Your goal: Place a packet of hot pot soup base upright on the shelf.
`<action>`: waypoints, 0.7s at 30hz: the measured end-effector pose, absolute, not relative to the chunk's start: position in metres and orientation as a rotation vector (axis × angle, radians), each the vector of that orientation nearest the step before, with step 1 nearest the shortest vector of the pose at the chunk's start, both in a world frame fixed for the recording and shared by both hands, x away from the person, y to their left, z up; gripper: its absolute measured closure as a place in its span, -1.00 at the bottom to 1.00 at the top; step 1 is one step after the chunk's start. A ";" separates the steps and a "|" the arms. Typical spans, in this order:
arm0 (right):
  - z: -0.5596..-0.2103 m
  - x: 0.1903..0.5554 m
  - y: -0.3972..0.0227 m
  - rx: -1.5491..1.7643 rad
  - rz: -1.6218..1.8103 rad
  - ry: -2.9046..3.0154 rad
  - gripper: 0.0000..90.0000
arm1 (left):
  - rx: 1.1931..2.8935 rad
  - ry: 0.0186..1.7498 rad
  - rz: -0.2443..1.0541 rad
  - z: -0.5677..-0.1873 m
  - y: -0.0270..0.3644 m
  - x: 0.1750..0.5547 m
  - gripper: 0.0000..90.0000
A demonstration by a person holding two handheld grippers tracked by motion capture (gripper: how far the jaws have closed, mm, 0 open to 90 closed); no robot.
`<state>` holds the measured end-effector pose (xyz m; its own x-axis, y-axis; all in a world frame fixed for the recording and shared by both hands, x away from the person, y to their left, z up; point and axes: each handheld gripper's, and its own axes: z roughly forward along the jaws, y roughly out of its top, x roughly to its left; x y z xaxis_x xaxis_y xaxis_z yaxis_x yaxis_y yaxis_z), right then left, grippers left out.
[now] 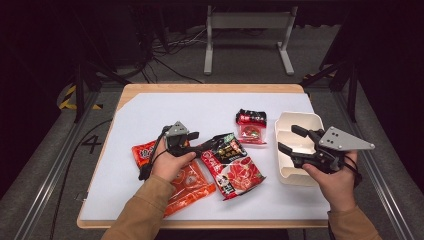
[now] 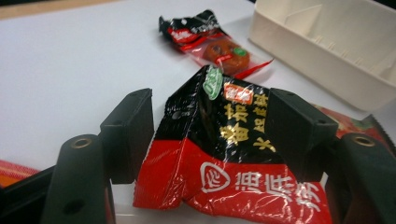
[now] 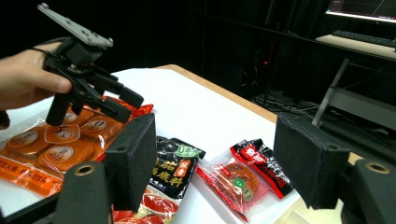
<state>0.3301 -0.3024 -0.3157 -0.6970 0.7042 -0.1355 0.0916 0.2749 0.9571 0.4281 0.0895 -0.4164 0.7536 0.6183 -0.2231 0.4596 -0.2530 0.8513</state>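
Observation:
A black-and-red sauce packet (image 1: 232,162) lies mid-table, its black top end raised. My left gripper (image 1: 202,146) reaches that end from the left. In the left gripper view the packet (image 2: 224,154) stands between the jaws of the left gripper (image 2: 212,133); the right pad is against it and a sliver of gap shows at the left pad, so no firm pinch is visible. My right gripper (image 1: 288,138) hovers open over the white divided tray (image 1: 300,116) with nothing between its pads. The right gripper view looks past its spread jaws (image 3: 215,158) at the left gripper (image 3: 116,100).
A large orange packet (image 1: 187,182) lies under the left hand. A small clear packet with a black top (image 1: 251,127) sits beside the tray's left wall. The white mat (image 1: 165,110) is bare at the back and left. The tray stands near the table's right edge.

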 end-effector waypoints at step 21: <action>-0.319 0.331 -0.298 0.710 1.427 2.020 -0.34 | 2.011 1.008 0.136 -0.435 0.086 0.440 -0.21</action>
